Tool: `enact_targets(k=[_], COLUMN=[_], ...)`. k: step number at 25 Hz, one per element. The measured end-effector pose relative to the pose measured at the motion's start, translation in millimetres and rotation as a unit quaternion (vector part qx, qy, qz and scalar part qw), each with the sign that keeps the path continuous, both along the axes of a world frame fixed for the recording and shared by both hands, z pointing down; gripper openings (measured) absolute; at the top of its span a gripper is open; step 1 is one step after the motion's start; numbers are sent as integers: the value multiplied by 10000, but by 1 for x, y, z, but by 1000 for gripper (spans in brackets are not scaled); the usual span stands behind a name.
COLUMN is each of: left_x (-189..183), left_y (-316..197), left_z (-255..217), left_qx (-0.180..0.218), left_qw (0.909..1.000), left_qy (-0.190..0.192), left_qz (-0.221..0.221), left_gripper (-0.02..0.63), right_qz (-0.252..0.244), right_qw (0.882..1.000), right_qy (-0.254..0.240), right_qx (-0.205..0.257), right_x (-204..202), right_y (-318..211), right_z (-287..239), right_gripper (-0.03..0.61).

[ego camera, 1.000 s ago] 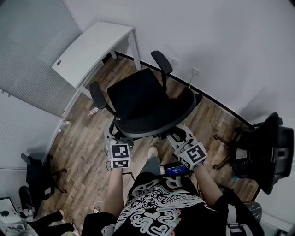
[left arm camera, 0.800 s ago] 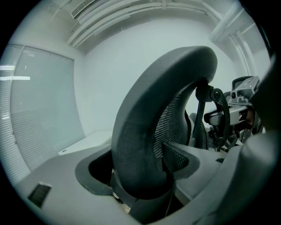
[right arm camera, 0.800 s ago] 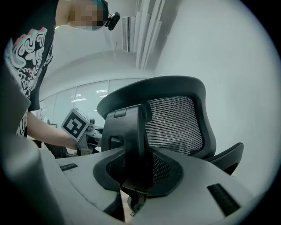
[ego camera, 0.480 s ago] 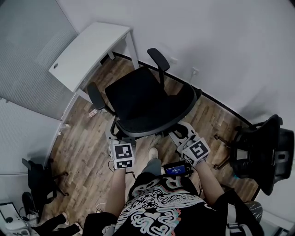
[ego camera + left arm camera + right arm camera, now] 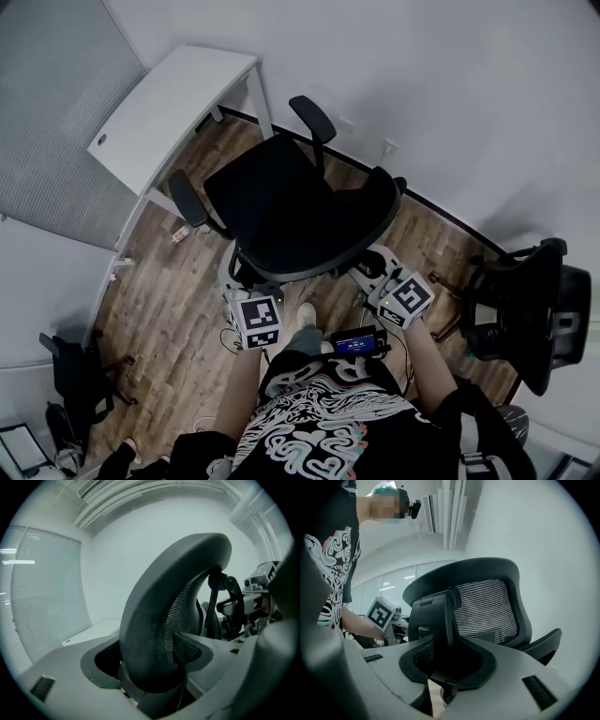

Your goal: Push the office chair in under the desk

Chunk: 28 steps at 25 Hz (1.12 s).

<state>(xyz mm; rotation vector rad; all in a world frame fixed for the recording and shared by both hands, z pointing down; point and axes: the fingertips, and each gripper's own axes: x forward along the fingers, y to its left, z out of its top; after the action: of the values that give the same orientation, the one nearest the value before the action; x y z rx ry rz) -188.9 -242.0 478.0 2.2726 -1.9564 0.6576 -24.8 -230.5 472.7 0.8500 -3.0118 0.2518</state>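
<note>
Black office chair [image 5: 281,202] seems clamped by left gripper [image 5: 240,279] and right gripper [image 5: 372,266].

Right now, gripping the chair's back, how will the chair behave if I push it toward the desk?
The chair should roll readily on the smooth wood floor. It may swivel, since the left gripper and right gripper hold only its backrest.

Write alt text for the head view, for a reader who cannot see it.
From above, a person grips the backrest of a black office chair with the left tongs and right tongs, its seat turned toward a white desk. The chair is not yet under the desk; a second black chair stands at far right.
</note>
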Motion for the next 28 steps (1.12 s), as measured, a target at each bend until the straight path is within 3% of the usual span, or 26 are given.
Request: enact_targets(k=[9,28], left_x=[13,24], left_y=[-1,-10], left_z=[-4,-1], left_qx=[87,38], left_qw=[9999,9988], left_qy=[36,-22], left_qz=[-81,-479], left_gripper=[339,350], right_qz=[-67,-870], right_qw=[10000,9959], right_qy=[-18,206], right_qx=[-7,118], right_x=[13,21], right_y=[-6,-21], right_z=[1,0], right_gripper=[87,86])
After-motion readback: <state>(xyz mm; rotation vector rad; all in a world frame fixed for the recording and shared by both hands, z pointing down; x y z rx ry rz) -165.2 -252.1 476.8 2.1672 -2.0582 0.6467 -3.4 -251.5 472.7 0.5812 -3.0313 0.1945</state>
